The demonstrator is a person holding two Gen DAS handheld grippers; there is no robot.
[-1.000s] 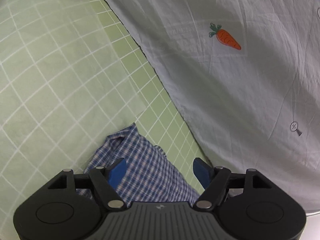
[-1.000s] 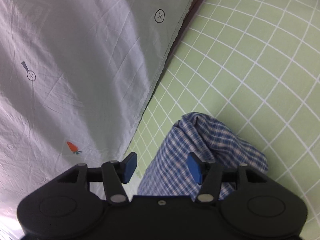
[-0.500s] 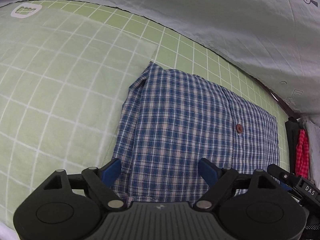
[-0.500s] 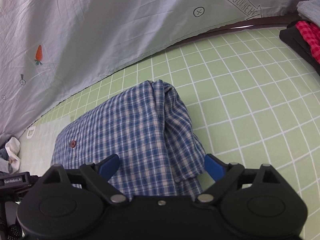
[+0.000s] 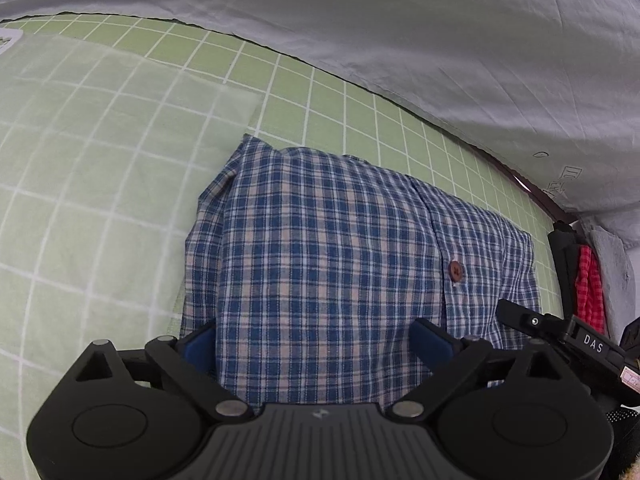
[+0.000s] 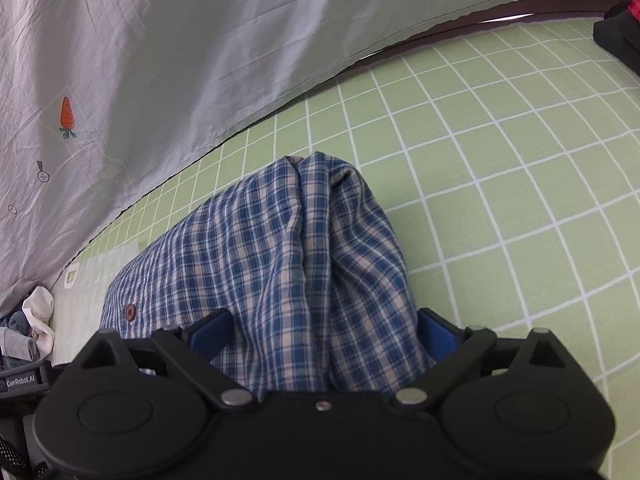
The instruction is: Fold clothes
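Note:
A blue plaid shirt [image 5: 340, 248] lies folded in a rectangle on the green grid mat [image 5: 100, 200], one brown button [image 5: 455, 270] showing. My left gripper [image 5: 314, 338] hovers over the shirt's near edge with its jaws opening wide, and the cloth lies between the blue pads without being pinched. In the right wrist view the same shirt [image 6: 280, 248] shows a bulging folded end. My right gripper [image 6: 324, 326] straddles that end with its jaws also opening and the pads clear of the fabric. Part of the right gripper's body [image 5: 560, 332] shows at the left wrist view's right edge.
A grey sheet [image 5: 400, 40] with a carrot print [image 6: 67, 114] covers the far side beyond the mat. A red checked garment [image 5: 586, 288] and a black item [image 6: 616, 36] lie at the right end. Several loose clothes [image 6: 28, 328] are piled at the left end.
Both grippers have rolled and sunk, and their jaws have spread much wider. The shirt, bunched between the pads a second ago, now lies flat and folded on the mat.

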